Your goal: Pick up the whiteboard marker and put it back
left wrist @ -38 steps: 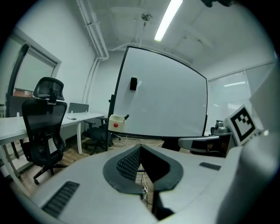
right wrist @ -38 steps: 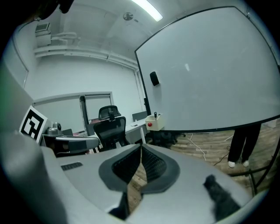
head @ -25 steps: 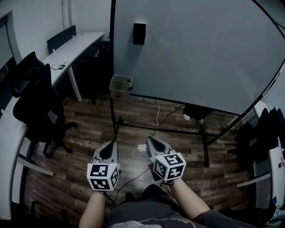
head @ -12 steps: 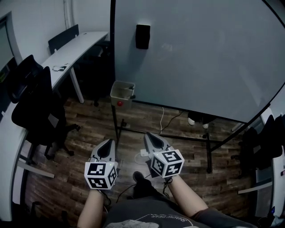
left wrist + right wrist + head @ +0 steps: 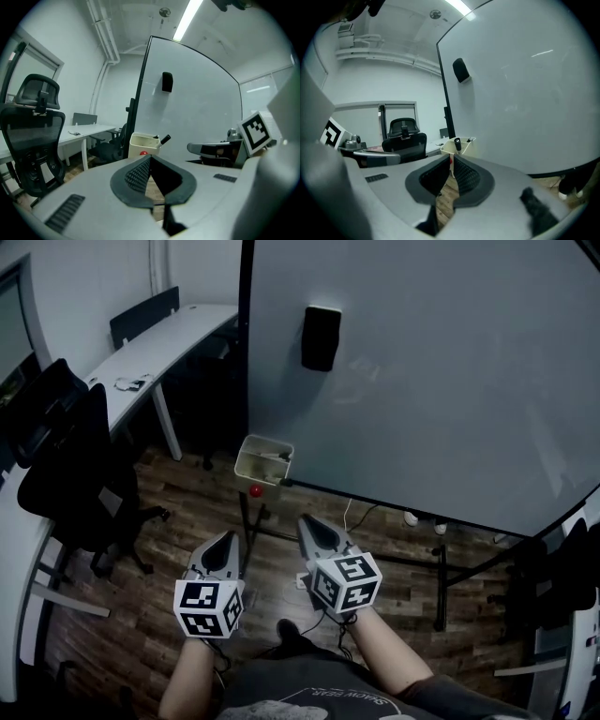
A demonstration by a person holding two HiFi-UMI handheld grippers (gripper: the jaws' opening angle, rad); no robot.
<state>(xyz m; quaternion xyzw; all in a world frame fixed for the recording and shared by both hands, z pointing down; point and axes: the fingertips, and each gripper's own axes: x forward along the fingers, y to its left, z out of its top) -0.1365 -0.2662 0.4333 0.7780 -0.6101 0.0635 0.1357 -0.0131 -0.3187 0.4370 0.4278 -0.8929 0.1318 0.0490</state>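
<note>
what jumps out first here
The big whiteboard fills the upper right of the head view, with a black block stuck high on it. At its lower left corner sits a beige tray with a marker inside. Nearest are the left tongs and right tongs, both shut and empty.

Whiteboard (image 5: pixel 422 381) stands ahead, eraser (image 5: pixel 321 337) stuck on its upper left. Bin (image 5: pixel 263 460) at the board's lower left corner; marker (image 5: pixel 164 139) inside, leaning. Desk (image 5: pixel 150 348) left of the board, chair (image 5: pixel 66 465) before it. Left gripper (image 5: pixel 228 538) and right gripper (image 5: pixel 305 519) side by side, near the bin.
</note>
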